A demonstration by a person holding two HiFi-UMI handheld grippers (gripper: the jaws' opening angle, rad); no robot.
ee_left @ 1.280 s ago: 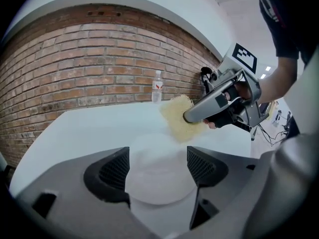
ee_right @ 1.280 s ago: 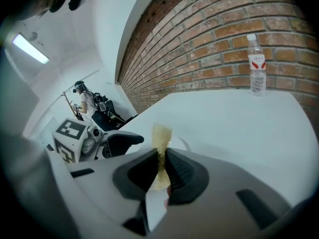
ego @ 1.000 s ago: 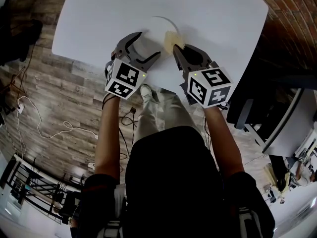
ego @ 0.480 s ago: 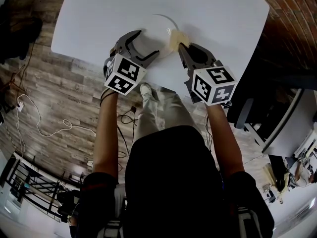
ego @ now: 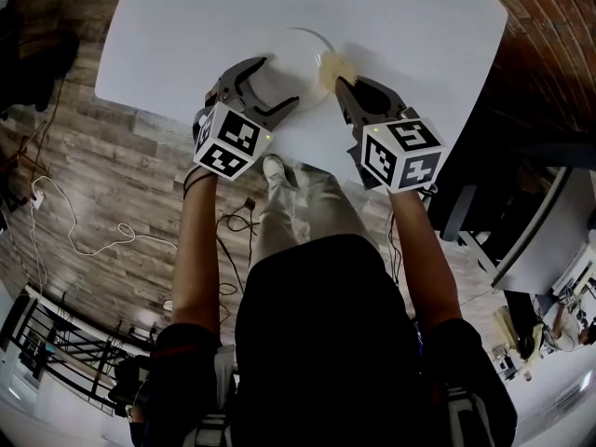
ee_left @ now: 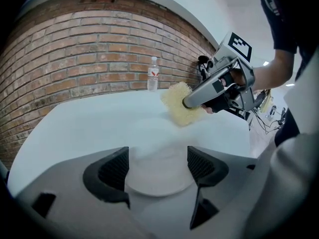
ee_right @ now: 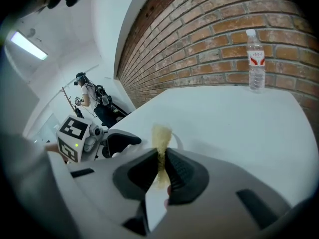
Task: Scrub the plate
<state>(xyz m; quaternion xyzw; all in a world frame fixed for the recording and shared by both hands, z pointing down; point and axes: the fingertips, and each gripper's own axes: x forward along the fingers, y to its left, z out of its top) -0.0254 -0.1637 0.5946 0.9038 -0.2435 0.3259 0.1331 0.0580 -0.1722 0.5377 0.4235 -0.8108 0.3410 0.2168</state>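
Note:
A white plate [ego: 298,49] lies on the white table [ego: 186,26]. My left gripper [ego: 279,82] stands open at the plate's near side. In the left gripper view its jaws sit one on each side of the plate [ee_left: 159,182], around its near rim. My right gripper [ego: 341,84] is shut on a yellow sponge [ego: 331,66], which rests at the plate's right rim. The right gripper view shows the sponge [ee_right: 161,136] pinched upright between the jaws. From the left gripper view the sponge [ee_left: 179,103] hangs from the right gripper [ee_left: 192,101] just beyond the plate.
A clear water bottle [ee_right: 256,66] stands at the table's far edge by the brick wall [ee_left: 75,59]. The table's near edge runs just under both grippers. Cables [ego: 84,240] lie on the wooden floor to the left. A person [ee_right: 87,96] stands far off.
Both grippers have moved forward over the table since a second ago, bringing the sponge up to the plate's right rim. In the last half second almost nothing has moved.

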